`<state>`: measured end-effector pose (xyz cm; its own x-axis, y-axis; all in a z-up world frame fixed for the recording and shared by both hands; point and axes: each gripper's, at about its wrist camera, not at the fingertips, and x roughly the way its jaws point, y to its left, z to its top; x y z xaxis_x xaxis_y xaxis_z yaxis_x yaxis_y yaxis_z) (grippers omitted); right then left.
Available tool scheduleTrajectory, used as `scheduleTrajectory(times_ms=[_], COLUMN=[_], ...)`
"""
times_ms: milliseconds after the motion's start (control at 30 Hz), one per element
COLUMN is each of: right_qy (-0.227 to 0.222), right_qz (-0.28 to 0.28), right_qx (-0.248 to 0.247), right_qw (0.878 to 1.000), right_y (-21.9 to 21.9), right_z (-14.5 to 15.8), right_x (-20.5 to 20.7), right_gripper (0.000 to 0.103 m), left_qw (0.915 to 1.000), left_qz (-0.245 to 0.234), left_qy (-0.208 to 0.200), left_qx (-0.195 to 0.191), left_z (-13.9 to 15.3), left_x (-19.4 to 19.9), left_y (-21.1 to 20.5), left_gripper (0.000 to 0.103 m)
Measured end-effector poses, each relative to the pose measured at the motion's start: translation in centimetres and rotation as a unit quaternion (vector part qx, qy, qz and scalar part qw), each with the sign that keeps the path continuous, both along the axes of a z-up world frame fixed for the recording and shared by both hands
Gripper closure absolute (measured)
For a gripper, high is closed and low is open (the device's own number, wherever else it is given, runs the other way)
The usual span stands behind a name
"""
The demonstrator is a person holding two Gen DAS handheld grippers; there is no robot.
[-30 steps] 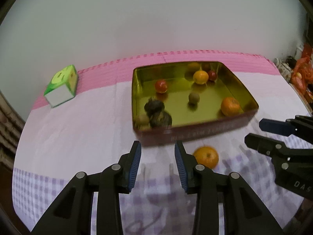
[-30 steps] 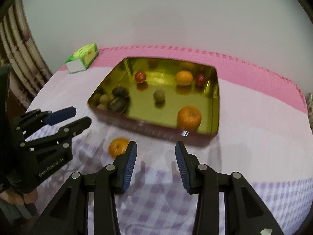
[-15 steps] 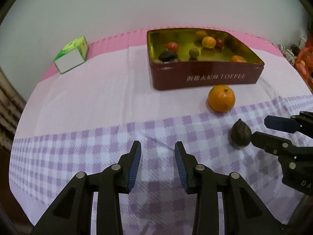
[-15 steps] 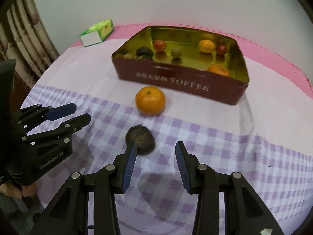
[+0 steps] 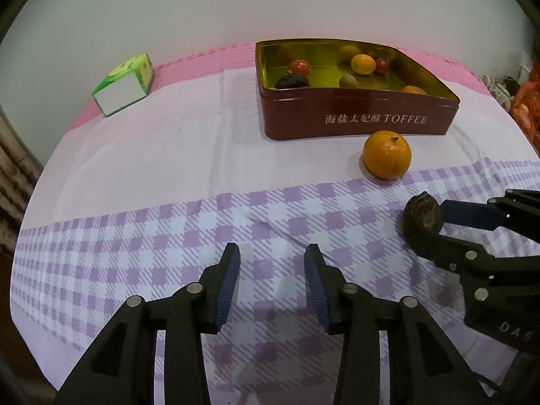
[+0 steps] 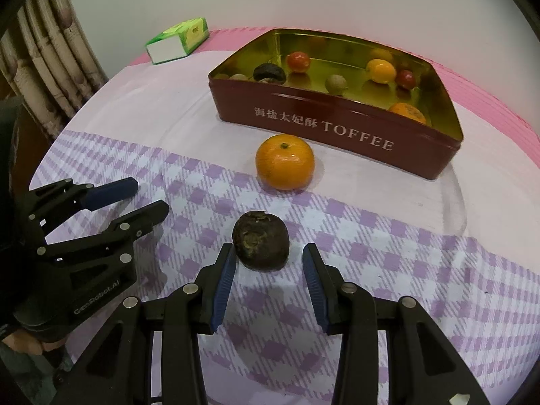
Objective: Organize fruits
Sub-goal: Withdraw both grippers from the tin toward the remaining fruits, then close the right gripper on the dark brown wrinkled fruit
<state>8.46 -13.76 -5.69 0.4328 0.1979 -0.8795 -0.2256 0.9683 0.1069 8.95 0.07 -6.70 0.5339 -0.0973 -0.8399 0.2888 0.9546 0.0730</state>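
My left gripper (image 5: 271, 281) open, empty, over checked purple-white tablecloth (image 5: 135, 236). Dark brown wrinkled round fruit (image 6: 261, 245) on cloth, between tips of my right gripper (image 6: 268, 271): jaws spread, not touching. Roundish, no clear long axis. Right nearer. Right wrist view shows gaps both sides; left view hides them. Red-brown toffee tin (image 6: 337, 128) beyond round orange mandarin (image 6: 285, 162).

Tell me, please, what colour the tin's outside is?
Dark red with pale lettering on the tin; the right wrist view shows it best.

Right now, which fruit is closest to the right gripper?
The dark brown fruit on the purple checks, between the open right gripper fingers. The orange lies farther off.
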Motion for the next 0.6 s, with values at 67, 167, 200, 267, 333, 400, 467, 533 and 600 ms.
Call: scheduleTrajectory(times_ms=[67, 167, 200, 267, 333, 400, 467, 533, 600], right_qy=[0.002, -0.003, -0.004, -0.006, -0.007, -0.008, -0.009, -0.009, -0.009], right_qz=[0.004, 0.009, 0.011, 0.014, 0.017, 0.018, 0.019, 0.017, 0.016], right_qx=[-0.002, -0.008, -0.009, -0.012, -0.015, -0.015, -0.017, -0.018, -0.019], right_qw=[1.000, 1.000, 1.000, 1.000, 1.000, 1.000, 1.000, 1.000, 1.000], right_y=[0.18, 0.58, 0.71, 0.85, 1.03, 1.11, 1.11, 1.05, 1.00], right_z=[-0.26, -0.33, -0.36, -0.35, -0.35, -0.34, -0.34, -0.33, -0.32], right_x=[0.00, -0.12, -0.17, -0.22, -0.24, -0.28, -0.32, -0.37, -0.40], right_gripper=[0.064, 0.066, 0.068, 0.070, 0.072, 0.075, 0.075, 0.075, 0.075], left_qw=[1.0000, 1.0000, 1.0000, 1.0000, 1.0000, 1.0000, 1.0000, 1.0000, 1.0000], left_qz=[0.001, 0.002, 0.003, 0.006, 0.008, 0.007, 0.007, 0.007, 0.007], left_qy=[0.000, 0.000, 0.000, 0.000, 0.001, 0.001, 0.000, 0.001, 0.001], left_qx=[-0.002, -0.002, -0.002, -0.003, -0.005, -0.004, -0.004, -0.004, -0.005], left_z=[-0.07, -0.05, -0.01, 0.02, 0.03, 0.01, -0.02, -0.03, -0.04], left_x=[-0.04, -0.08, -0.01, 0.01, 0.08, 0.06, 0.08, 0.04, 0.03], left_y=[-0.01, 0.02, 0.09, 0.13, 0.18, 0.21, 0.26, 0.27, 0.30], left_gripper=[0.060, 0.059, 0.058, 0.057, 0.056, 0.056, 0.056, 0.056, 0.056])
